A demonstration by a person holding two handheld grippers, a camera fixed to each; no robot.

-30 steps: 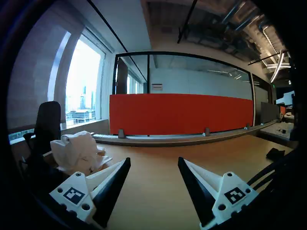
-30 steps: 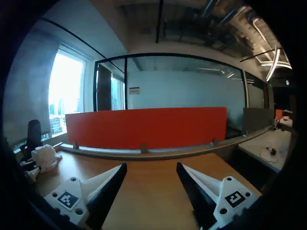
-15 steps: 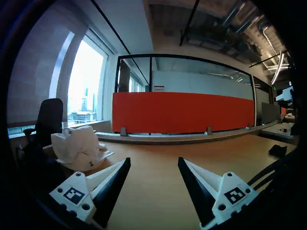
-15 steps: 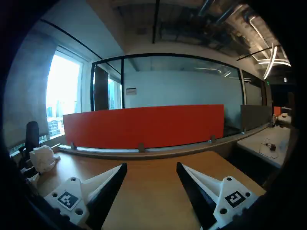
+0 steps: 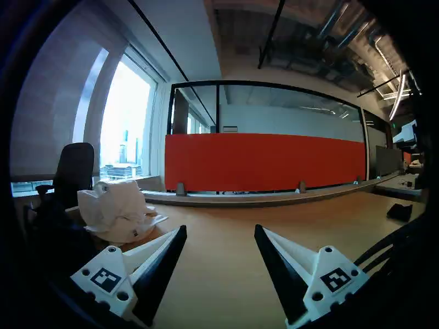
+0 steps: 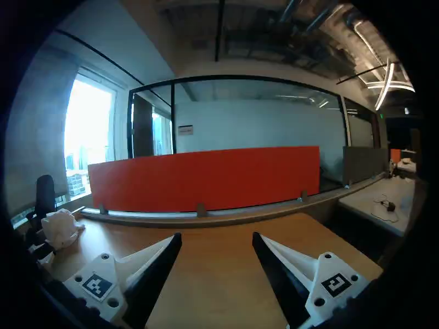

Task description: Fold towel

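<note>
A crumpled white towel (image 5: 116,211) lies in a heap on the wooden desk (image 5: 230,257), ahead and to the left of my left gripper (image 5: 219,236). That gripper is open, low over the desk, with nothing between its fingers. In the right gripper view the same towel (image 6: 59,229) sits far off at the left edge. My right gripper (image 6: 217,241) is also open and empty, held over bare desk (image 6: 219,274).
An orange divider panel (image 5: 263,162) runs along the desk's far edge. A black office chair (image 5: 68,175) stands behind the towel by the window. A small dark object (image 5: 399,211) lies at the right. Another desk (image 6: 384,203) with a cable stands to the right.
Both views have tilted slightly and shifted; the towel sits a little nearer and more to the right in the left gripper view. Both grippers stay open.
</note>
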